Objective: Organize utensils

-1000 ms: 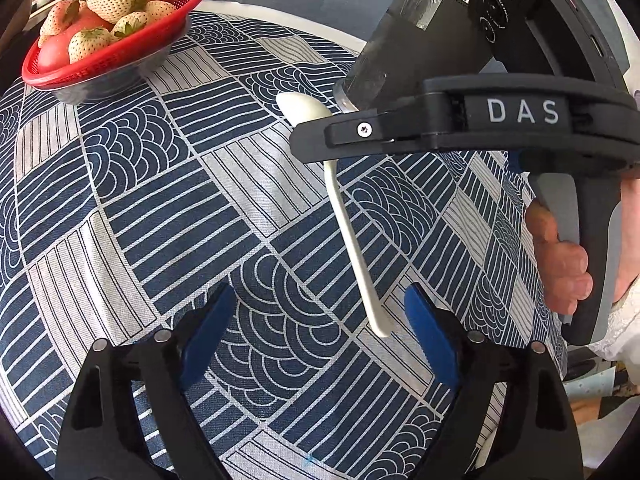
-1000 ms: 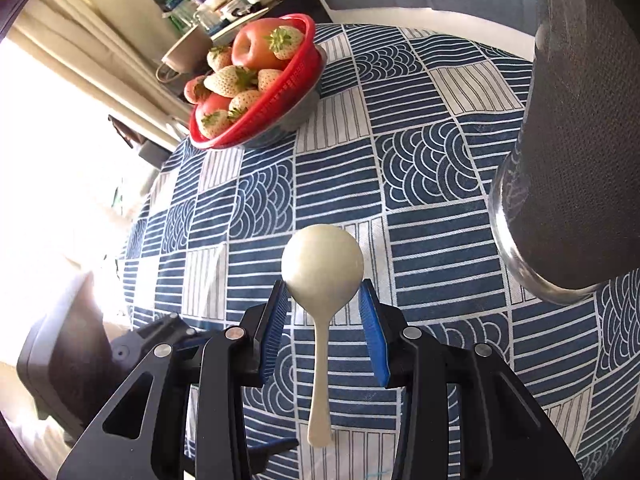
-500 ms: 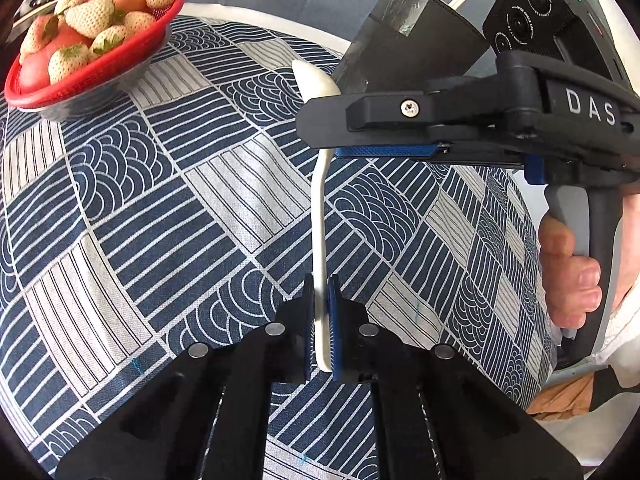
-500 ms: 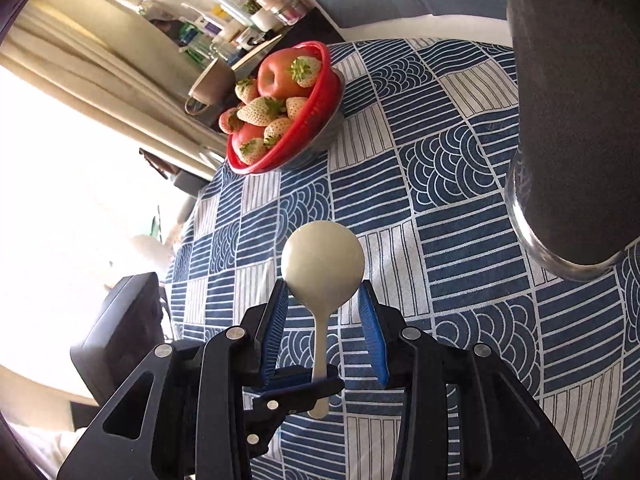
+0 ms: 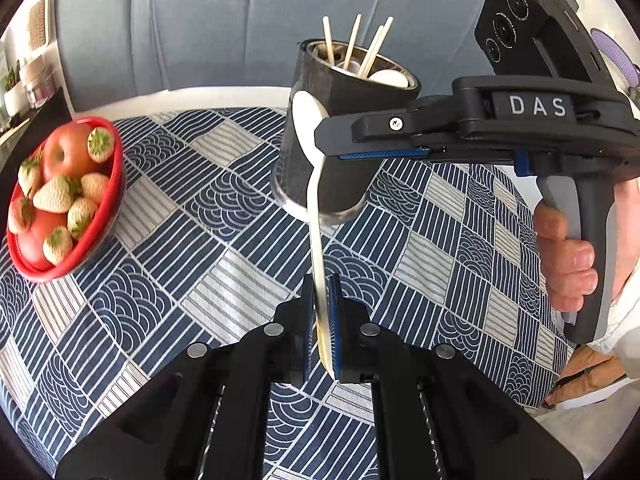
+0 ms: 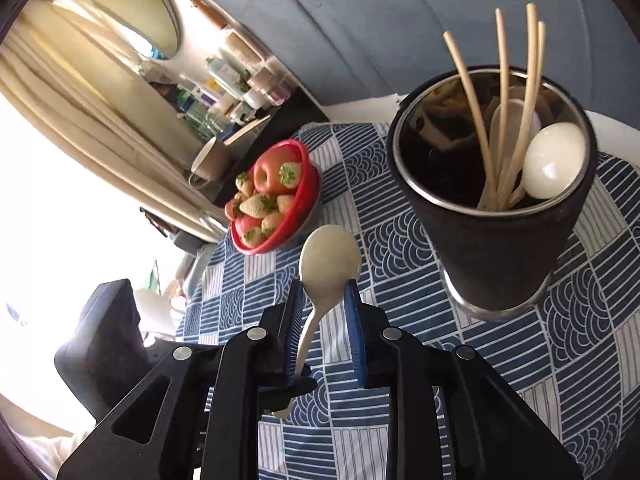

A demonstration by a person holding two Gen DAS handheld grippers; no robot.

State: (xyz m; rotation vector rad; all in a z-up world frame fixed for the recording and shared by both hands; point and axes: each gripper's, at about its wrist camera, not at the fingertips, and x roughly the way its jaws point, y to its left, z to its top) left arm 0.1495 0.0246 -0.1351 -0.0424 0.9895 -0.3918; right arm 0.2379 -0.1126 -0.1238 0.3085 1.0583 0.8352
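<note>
A cream spoon [image 5: 314,216] is held in the air above the patterned tablecloth [image 5: 168,264]. My left gripper [image 5: 321,320] is shut on its handle end. My right gripper [image 6: 322,304] is shut on the spoon [image 6: 329,264] just below its bowl; it enters the left wrist view from the right [image 5: 340,148]. A dark utensil cup [image 6: 492,216] stands to the right of the spoon and holds several chopsticks [image 6: 500,92] and white spoons [image 6: 554,160]. In the left wrist view the cup [image 5: 340,120] is right behind the spoon bowl.
A red bowl of apples and strawberries [image 5: 60,200] sits at the table's left; it also shows in the right wrist view [image 6: 272,200]. A grey sofa back [image 5: 200,20] is behind the table. A shelf with bottles [image 6: 224,92] stands far left.
My left gripper closed on the spoon's handle. Both grippers lifted the spoon off the cloth and raised it, so the cup's open top came into view.
</note>
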